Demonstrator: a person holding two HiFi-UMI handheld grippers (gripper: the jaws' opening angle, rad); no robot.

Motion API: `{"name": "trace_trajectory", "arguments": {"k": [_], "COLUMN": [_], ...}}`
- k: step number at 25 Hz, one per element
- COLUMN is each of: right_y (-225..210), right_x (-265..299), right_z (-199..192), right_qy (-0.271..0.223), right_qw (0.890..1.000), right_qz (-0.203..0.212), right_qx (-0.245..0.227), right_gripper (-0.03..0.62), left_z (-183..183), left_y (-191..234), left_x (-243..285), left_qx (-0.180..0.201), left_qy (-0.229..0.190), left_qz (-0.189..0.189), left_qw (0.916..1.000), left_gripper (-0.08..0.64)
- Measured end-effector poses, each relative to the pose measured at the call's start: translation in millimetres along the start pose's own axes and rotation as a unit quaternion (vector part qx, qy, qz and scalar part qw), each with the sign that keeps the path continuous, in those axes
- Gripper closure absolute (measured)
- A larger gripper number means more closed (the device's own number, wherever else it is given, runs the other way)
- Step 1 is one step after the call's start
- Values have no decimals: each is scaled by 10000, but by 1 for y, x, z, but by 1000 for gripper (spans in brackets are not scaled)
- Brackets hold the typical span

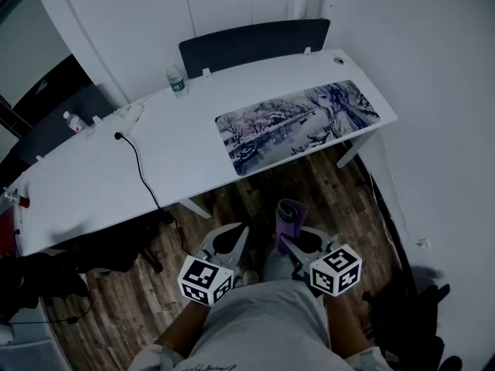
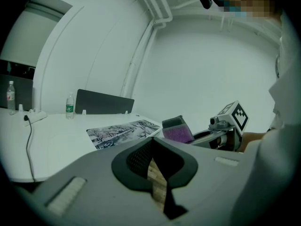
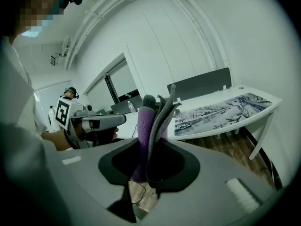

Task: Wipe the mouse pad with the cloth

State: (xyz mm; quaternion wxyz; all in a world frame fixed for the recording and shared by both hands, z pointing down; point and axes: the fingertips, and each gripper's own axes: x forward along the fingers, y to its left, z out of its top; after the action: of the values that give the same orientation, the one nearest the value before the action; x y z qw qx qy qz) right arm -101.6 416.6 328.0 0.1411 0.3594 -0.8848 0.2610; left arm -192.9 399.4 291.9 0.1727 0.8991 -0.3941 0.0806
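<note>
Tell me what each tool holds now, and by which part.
The right tool grips the folded purple-grey cloth by one end. The left tool holds nothing; its jaws are together.

White desk (image 1: 85, 184), white walls (image 1: 433, 22) — dark partition panel (image 1: 255, 43) behind; wood-plank floor (image 1: 255, 192).

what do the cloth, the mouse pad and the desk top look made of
The cloth: looks like soft microfibre or fleece, in purple and grey layers; fuzzy nap, limp folds.
The mouse pad: likely fabric over rubber; matte printed picture, lies thin and flat.
The desk top: smooth white laminate or painted board; which, I cannot tell.
</note>
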Motion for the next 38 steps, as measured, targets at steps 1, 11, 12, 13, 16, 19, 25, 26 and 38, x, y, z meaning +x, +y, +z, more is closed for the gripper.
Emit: {"name": "trace_trajectory", "arguments": {"k": [1, 11, 12, 13, 16, 19, 25, 26, 38], "right_y": [-4, -76, -85, -94, -120, -144, -191, -198, -252], "right_x": [3, 48, 53, 58, 73, 88, 113, 117, 152], "right_z": [2, 53, 60, 66, 86, 108, 139, 145, 191], "right_qy": [9, 56, 74, 98, 188, 255, 440, 469, 617], "right_qw": [10000, 9996, 9995, 9994, 9989, 9980, 9955, 9950, 9872], "right_qz": [4, 230, 263, 292, 390, 520, 760, 804, 1332], "right_qx": [-4, -125, -146, -156, -185, -253, -348, -359, -626], "right_gripper": [482, 482, 482, 482, 482, 482, 482, 482, 482], "left_z": [1, 29, 32, 35, 47, 60, 83, 88, 117], "left_y": [3, 48, 54, 60, 76, 91, 119, 122, 155], "left_x": [4, 81, 90, 99, 124, 146, 192, 200, 259], "left_qx": [-4, -43, -58, -81, -140, -181, -274, -280, -321], "left_qy": [-3, -39, -33, -24, -8, -16, -84, -117, -245], "left_qz": [10, 190, 229, 270, 398, 557, 833, 874, 1351], "left_qw": [10000, 9998, 9997, 9996, 9991, 9983, 9961, 9957, 9900], "left_gripper": [541, 541, 541, 541, 541, 541, 541, 541, 541]}}
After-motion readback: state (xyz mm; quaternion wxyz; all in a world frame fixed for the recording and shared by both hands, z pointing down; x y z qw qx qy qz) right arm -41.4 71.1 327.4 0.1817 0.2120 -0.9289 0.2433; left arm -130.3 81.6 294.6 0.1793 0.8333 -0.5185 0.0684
